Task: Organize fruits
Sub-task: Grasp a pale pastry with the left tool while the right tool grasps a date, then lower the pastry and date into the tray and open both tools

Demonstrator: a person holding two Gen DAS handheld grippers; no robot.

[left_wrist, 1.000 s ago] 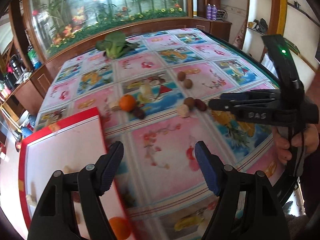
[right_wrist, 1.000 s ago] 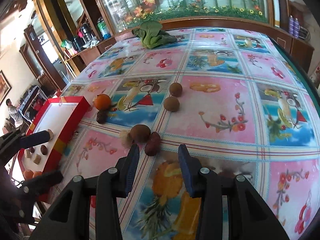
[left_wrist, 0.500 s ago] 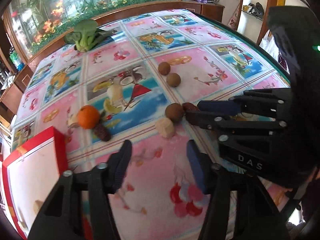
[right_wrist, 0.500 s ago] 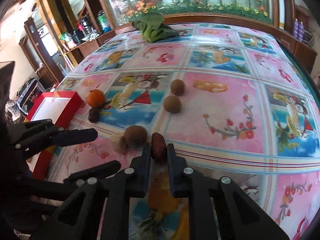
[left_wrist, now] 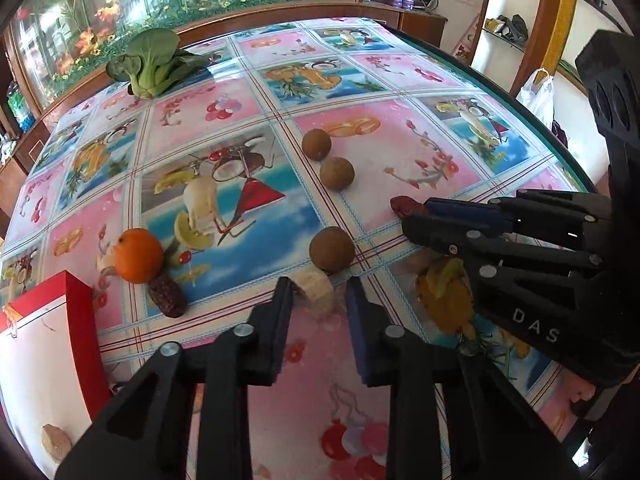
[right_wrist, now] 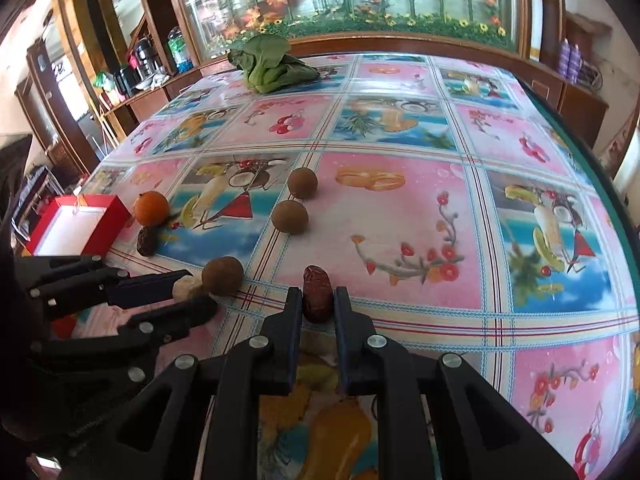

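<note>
Picking step in hand, both sides at once. Right tool (right_wrist: 316,306) clenched on the red date (right_wrist: 317,294), date resting on the desk (right_wrist: 400,240) between the pads. Left tool (left_wrist: 318,304) released, straddling the pale fruit piece (left_wrist: 316,290), jaws not yet touching it. Brown round fruit (left_wrist: 332,249) just beyond the left tool. Red box (left_wrist: 48,344) off to its left. Next, probably: close left, lift both, carry across to the box.
</note>
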